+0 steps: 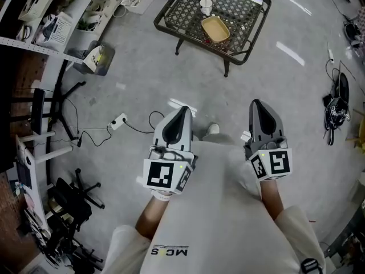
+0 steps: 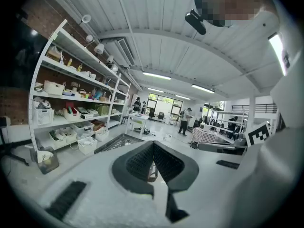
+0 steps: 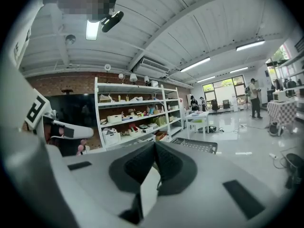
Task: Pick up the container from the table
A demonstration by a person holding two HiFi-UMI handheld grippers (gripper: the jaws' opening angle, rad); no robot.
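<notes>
I hold my left gripper (image 1: 183,109) and right gripper (image 1: 256,103) close to my body. Both are squeezed tight on nothing. The tan container (image 1: 215,29) sits far ahead on the black table (image 1: 242,13), beside a white cup (image 1: 206,6).

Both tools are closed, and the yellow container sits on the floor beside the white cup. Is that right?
Not quite. The container is not on the floor. It sits on the black mesh table, beside the white cup, as the head view shows. The rest is right: the left tool and the right tool are both closed.
</notes>
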